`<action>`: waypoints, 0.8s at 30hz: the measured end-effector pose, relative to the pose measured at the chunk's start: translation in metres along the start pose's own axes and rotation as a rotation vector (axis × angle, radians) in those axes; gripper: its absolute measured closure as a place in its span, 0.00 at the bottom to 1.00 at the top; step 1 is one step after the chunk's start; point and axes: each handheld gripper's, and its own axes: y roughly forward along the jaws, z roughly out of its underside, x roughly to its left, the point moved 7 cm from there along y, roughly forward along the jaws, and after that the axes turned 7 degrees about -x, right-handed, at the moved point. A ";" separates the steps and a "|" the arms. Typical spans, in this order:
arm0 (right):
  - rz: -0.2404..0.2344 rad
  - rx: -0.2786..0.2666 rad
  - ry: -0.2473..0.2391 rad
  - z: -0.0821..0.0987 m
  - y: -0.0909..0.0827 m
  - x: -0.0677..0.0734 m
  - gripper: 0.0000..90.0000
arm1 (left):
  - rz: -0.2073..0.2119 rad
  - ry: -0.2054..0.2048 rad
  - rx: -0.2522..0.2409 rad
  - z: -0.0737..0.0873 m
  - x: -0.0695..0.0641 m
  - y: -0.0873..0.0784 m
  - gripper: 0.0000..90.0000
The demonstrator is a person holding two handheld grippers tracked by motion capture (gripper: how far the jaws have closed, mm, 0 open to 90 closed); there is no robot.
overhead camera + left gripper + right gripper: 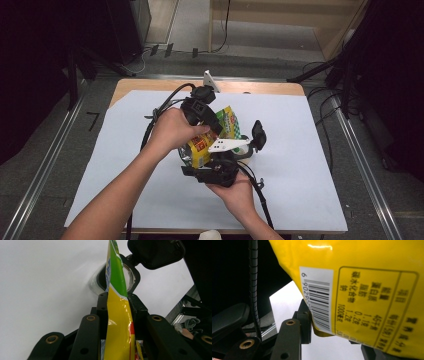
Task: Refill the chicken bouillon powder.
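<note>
A yellow and green snack bag [227,122] is held above the white sheet between both grippers. My left gripper [214,130] comes in from above left and is shut on the bag's upper part. In the left gripper view the bag [118,322] stands edge-on, pinched between the two black jaws of that gripper [117,300]. My right gripper [202,162] sits below the bag, near the table's front. In the right gripper view the bag's back [367,290], with barcode and nutrition table, fills the space between the jaws of the right gripper [332,332], which closes on its lower corner.
A white paper sheet [300,165] covers the wooden table [260,87]. A clear round container with a black rim and an open black lid [257,135] lies just right of the bag, its rim [133,281] behind the bag. Cables trail from both grippers.
</note>
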 end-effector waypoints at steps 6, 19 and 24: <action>0.002 0.000 0.000 0.000 0.000 0.000 0.72 | 0.000 0.002 0.000 0.000 0.000 0.000 0.83; 0.006 -0.005 -0.002 0.001 0.000 0.000 0.72 | -0.002 0.009 -0.003 0.000 -0.001 0.000 0.83; -0.003 -0.013 0.007 0.000 -0.001 0.000 0.72 | -0.004 0.009 -0.007 -0.001 -0.002 0.000 0.83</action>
